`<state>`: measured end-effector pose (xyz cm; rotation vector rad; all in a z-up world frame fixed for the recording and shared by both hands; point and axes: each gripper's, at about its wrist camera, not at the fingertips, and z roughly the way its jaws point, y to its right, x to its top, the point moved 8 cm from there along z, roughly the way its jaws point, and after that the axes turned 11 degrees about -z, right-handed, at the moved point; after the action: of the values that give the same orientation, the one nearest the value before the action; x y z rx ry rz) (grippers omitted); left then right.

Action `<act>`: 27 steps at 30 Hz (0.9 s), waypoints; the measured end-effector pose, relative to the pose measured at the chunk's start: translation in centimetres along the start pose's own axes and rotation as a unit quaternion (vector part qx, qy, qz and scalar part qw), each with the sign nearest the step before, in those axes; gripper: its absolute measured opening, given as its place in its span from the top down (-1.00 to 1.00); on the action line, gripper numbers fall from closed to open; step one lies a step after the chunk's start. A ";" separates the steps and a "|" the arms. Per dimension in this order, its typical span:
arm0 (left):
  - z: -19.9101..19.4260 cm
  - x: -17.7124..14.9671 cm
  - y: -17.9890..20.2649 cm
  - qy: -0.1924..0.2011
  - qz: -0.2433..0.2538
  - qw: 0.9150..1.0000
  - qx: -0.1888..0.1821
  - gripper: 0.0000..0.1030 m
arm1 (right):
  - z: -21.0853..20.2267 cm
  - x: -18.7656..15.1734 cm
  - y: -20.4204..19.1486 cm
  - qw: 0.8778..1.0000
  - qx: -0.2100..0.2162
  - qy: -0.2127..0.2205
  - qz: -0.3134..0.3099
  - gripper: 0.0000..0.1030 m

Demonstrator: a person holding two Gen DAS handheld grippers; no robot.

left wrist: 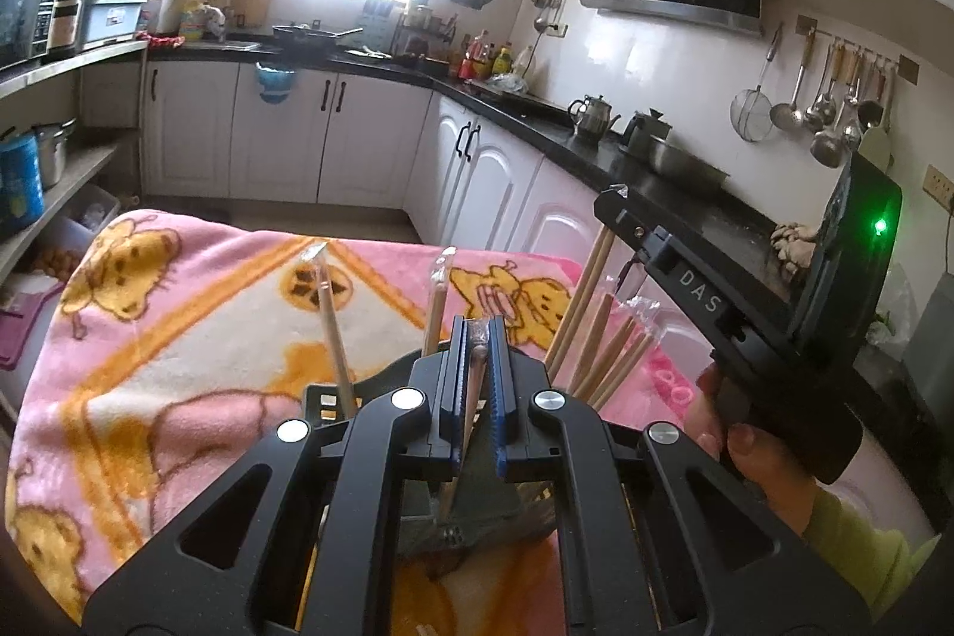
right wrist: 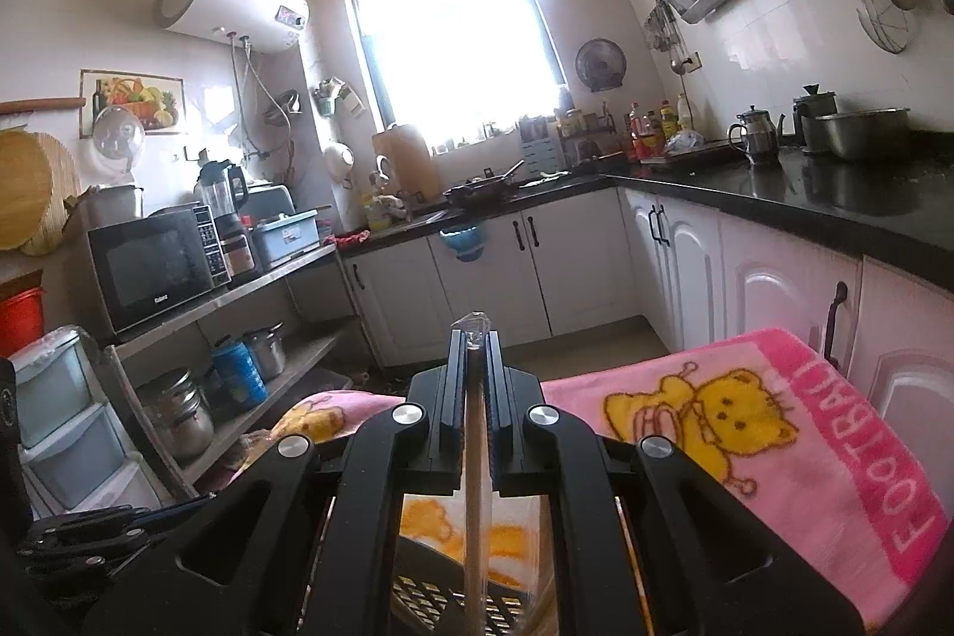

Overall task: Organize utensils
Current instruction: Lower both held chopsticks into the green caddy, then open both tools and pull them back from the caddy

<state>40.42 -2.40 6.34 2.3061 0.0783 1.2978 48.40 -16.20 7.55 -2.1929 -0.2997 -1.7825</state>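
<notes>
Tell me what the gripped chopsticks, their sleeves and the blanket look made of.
Chopsticks: pale matte tan, likely bamboo or wood. Sleeves: clear, glossy and crinkled at the tip, so thin plastic film. Blanket: fuzzy pink pile with printed cartoon figures, probably synthetic fleece.

left gripper (left wrist: 477, 374): jaws nearly closed, clamping | right gripper (right wrist: 475, 379): jaws nearly closed, clamping, raised

Pink cartoon blanket (left wrist: 179, 338), black countertop (right wrist: 835, 201) (steel kettle (right wrist: 756, 136) on it), microwave (right wrist: 158, 266) on shelf.
</notes>
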 end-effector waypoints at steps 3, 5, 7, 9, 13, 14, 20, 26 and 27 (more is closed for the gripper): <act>0.0 -0.1 -0.1 -0.001 -0.001 1.000 0.000 0.96 | 0.3 -0.5 0.0 1.000 -0.002 -0.002 0.003 0.88; 0.1 -0.2 -0.2 -0.002 -0.002 1.000 0.001 0.96 | 0.5 -0.8 0.0 1.000 -0.003 -0.006 0.002 0.88; 0.1 -0.2 -0.3 -0.002 -0.001 1.000 0.002 0.96 | 0.5 -1.2 0.0 1.000 -0.003 -0.009 0.002 0.88; 0.2 -0.2 -0.4 -0.003 -0.003 1.000 0.003 0.96 | 0.6 -1.8 -0.1 1.000 -0.002 -0.018 -0.002 0.88; 0.4 -0.3 -0.5 -0.007 -0.006 1.000 0.004 0.96 | 0.5 -2.8 -0.1 0.999 0.003 -0.038 -0.003 0.88; 0.4 -0.3 -0.6 -0.009 -0.007 1.000 0.005 0.96 | 0.4 -3.0 0.0 0.999 0.003 -0.043 -0.003 0.87; 0.2 -0.4 -0.8 -0.009 -0.010 1.000 0.011 0.96 | -0.7 -3.5 0.5 0.998 0.004 -0.061 0.007 0.86; -0.2 -0.6 -1.1 -0.014 -0.020 1.000 0.016 0.81 | -2.0 -4.0 1.0 0.997 0.003 -0.075 0.013 0.73; -0.2 -0.6 -1.1 -0.014 -0.019 1.000 0.017 0.79 | -2.2 -4.1 1.1 0.997 0.005 -0.077 0.015 0.72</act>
<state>40.09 -1.49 5.45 2.3380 0.1360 1.2543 45.89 -17.87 3.88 -2.3198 -0.3075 -1.5951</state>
